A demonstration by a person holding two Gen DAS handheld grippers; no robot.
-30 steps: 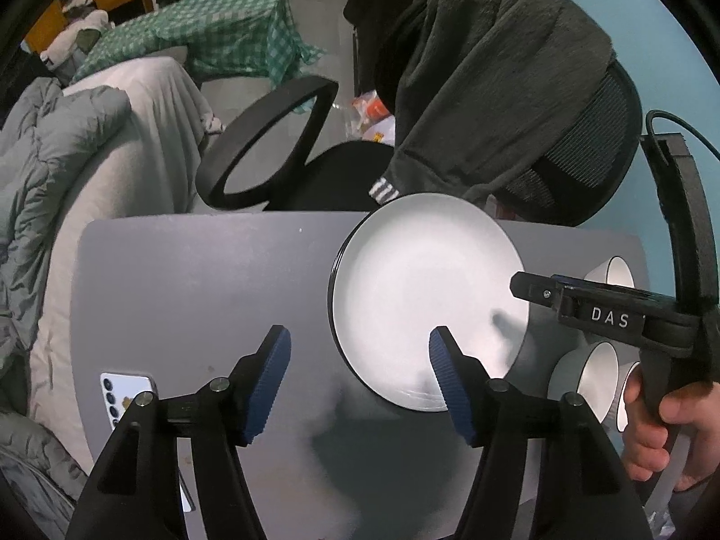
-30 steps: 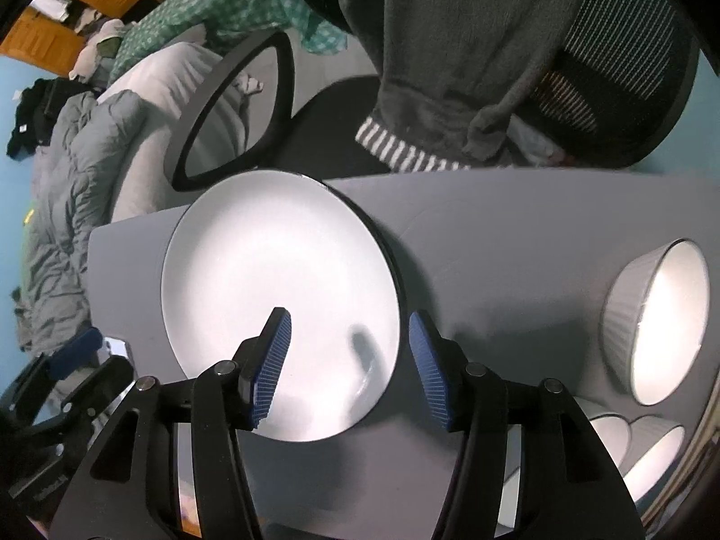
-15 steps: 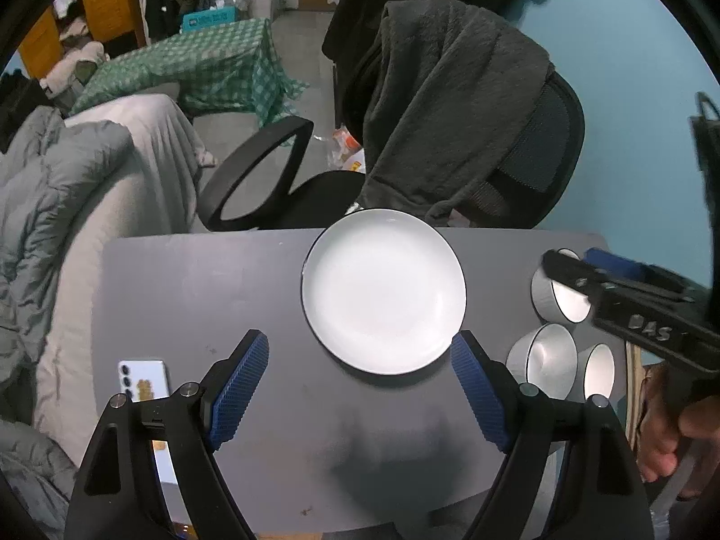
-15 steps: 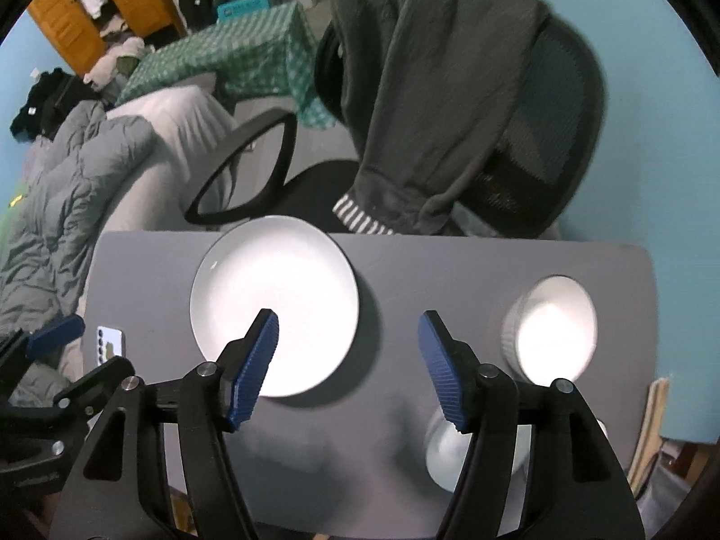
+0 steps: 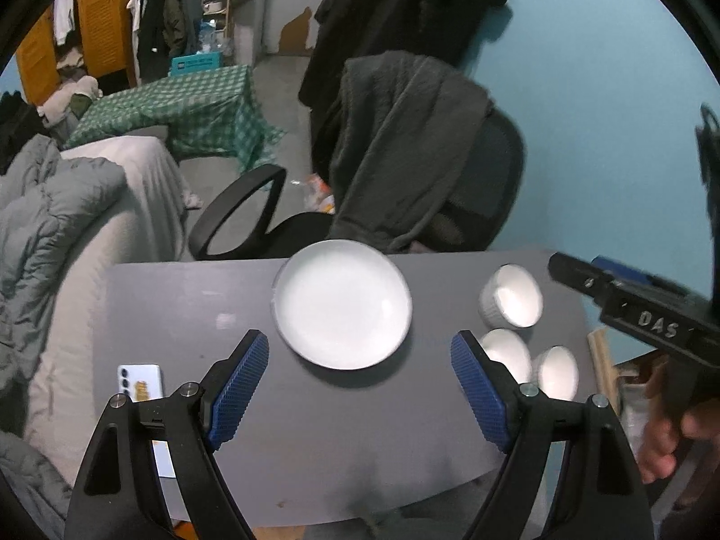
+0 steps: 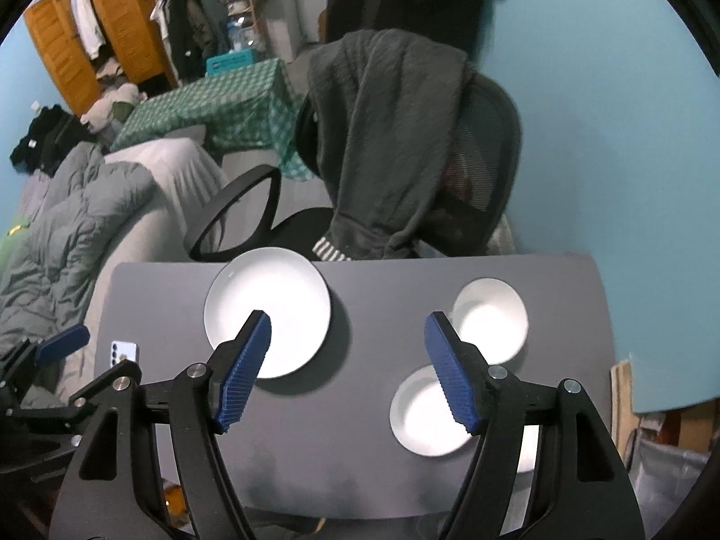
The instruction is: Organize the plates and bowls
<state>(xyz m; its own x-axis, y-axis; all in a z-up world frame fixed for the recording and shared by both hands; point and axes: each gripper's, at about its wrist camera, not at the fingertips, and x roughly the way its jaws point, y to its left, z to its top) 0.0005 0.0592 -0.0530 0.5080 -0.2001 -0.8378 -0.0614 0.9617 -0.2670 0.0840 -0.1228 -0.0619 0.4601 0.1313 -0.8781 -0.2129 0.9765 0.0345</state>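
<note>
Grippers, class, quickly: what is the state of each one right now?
Left gripper: open, holding nothing.
Right gripper: open, holding nothing, jaws just been opening.

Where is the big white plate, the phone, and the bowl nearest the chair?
plate [image 5: 342,303], left wrist view, its middle.
phone [image 5: 138,374], left wrist view, its back.
bowl nearest the chair [image 6: 489,319], right wrist view, its inside.

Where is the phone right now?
In the left wrist view, the phone lies near the table's left edge, left of the plate.
</note>
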